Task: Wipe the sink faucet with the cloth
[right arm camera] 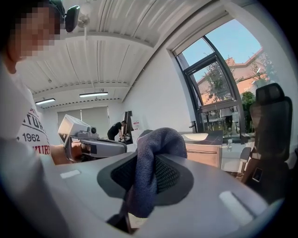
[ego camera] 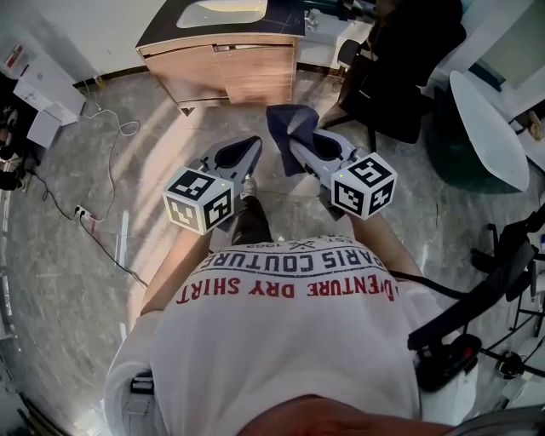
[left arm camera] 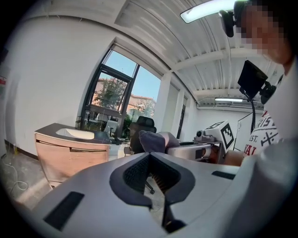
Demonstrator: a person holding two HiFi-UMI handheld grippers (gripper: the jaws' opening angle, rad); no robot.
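A wooden sink cabinet [ego camera: 223, 64] with a dark top and a pale basin [ego camera: 220, 10] stands a few steps ahead of me. In the right gripper view, the small dark faucet [right arm camera: 193, 125] rises at the basin's left edge. My right gripper [ego camera: 292, 140] is held at waist height and is shut on a dark blue cloth [ego camera: 288, 126], which drapes over its jaws [right arm camera: 156, 153]. To its left, at the same height, my left gripper [ego camera: 249, 152] is shut with nothing in it. Both grippers are well short of the sink.
A black office chair [ego camera: 387, 81] stands right of the cabinet, and a white round table [ego camera: 487, 128] lies further right. Cables [ego camera: 111, 157] and a power strip [ego camera: 83, 213] lie on the floor at the left. Another person [right arm camera: 116, 130] is far off in the right gripper view.
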